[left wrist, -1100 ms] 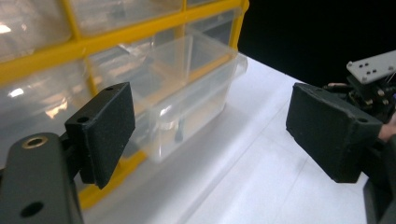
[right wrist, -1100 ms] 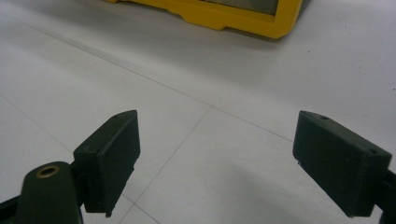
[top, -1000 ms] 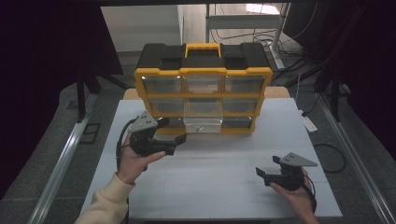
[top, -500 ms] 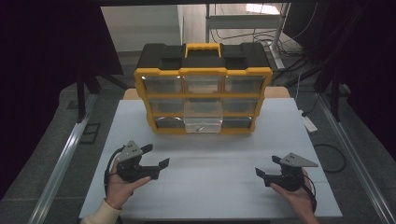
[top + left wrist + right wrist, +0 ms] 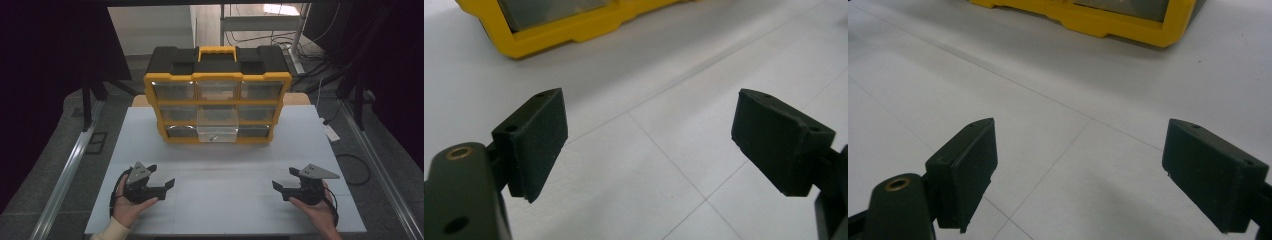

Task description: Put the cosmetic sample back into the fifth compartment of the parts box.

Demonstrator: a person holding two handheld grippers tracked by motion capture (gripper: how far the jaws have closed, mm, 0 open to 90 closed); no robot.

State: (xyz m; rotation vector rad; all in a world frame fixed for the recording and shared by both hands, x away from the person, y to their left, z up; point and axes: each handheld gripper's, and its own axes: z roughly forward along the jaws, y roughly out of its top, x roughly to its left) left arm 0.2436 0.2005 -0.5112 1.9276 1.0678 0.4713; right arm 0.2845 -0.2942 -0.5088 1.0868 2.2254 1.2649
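The yellow drawer box (image 5: 217, 95) stands at the bench's far edge, its bottom middle drawer (image 5: 217, 131) pulled out. The left gripper (image 5: 161, 177) and right gripper (image 5: 284, 181) are held wide open, empty, near the front corners. Next, the drawer probably needs pushing shut.

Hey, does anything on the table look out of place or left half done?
One thing: the clear drawer in the middle of the bottom row of the yellow organizer sticks out toward the person, while the other drawers sit flush. A small item lies inside it. Both the left gripper and the right gripper rest open and empty.
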